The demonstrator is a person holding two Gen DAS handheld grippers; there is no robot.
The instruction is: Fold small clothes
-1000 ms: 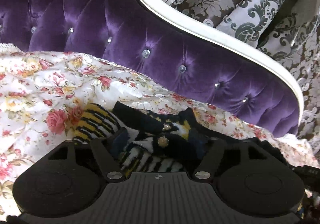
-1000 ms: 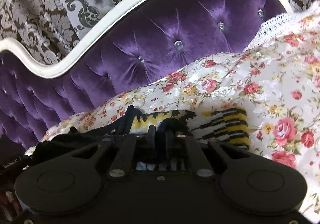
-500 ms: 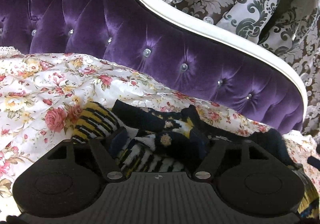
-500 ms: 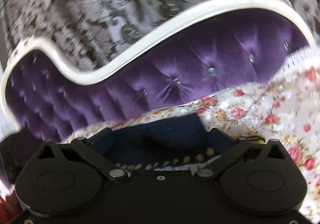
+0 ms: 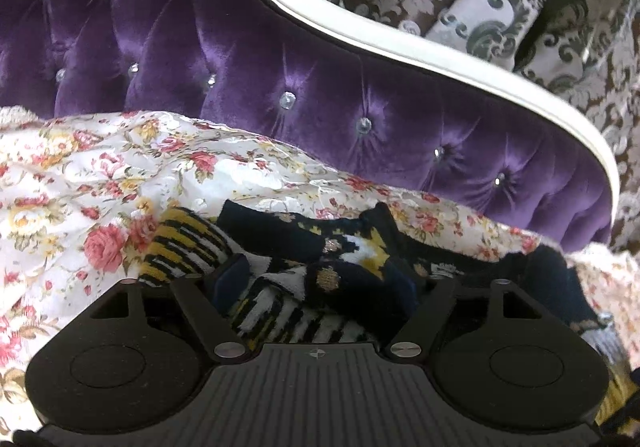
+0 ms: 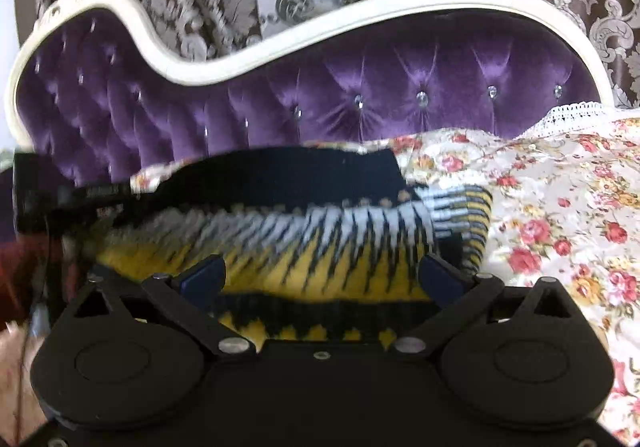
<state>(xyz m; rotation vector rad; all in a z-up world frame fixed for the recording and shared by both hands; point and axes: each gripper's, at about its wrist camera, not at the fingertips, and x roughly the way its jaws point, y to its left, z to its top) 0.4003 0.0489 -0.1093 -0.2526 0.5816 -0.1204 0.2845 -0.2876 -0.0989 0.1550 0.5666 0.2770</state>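
One knitted garment [image 5: 344,271], navy with yellow-white stripes, lies bunched on a floral sheet [image 5: 92,175]. The left gripper [image 5: 320,283], just opening wider, and the wide-open right gripper [image 6: 320,275] straddle it; whether the left pads press it cannot be told.

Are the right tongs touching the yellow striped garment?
Cannot tell. In the right wrist view the right tongs stand wide open around the yellow striped garment, but blur hides whether the blue pads press it.

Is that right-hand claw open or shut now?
Open. The right gripper has its blue pads spread wide, the striped sock lying loose between.
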